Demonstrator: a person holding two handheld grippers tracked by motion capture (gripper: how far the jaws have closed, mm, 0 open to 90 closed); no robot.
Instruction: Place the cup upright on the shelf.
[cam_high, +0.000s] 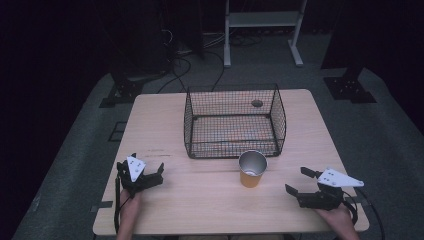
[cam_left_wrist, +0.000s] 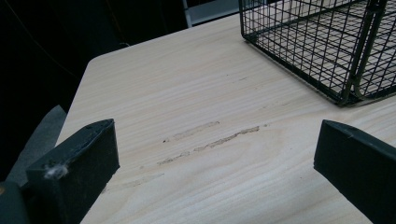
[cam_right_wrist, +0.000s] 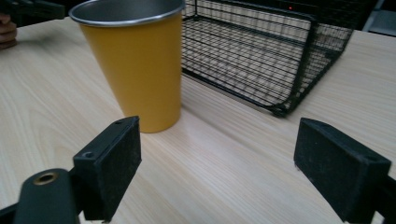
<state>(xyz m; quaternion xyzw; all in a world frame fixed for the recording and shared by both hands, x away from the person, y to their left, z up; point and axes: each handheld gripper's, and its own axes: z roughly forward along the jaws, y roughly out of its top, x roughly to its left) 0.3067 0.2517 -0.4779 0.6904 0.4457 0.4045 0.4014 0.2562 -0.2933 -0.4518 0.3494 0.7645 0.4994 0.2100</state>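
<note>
pale wood-grain table (cam_high: 210, 195), black wire-mesh basket (cam_high: 234, 120), yellow cup (cam_right_wrist: 135, 65) with shiny metal lining

The wire basket (cam_left_wrist: 322, 42) (far side) runs off the frame's edge.

Table (cam_high: 210, 200): pale wood, fine grain lines, a few darker scuff streaks (cam_left_wrist: 210, 137). Basket (cam_high: 235, 122): black wire, square grid mesh. Cup (cam_right_wrist: 135, 65): yellow-orange outside, silver-grey metal rim and inside. Gripper plates (cam_high: 135, 166): white-grey; jaws black. Floor (cam_high: 385, 130): grey.

Overhead forward-down view; two low close views sharing basket (cam_high: 234, 121).
</note>
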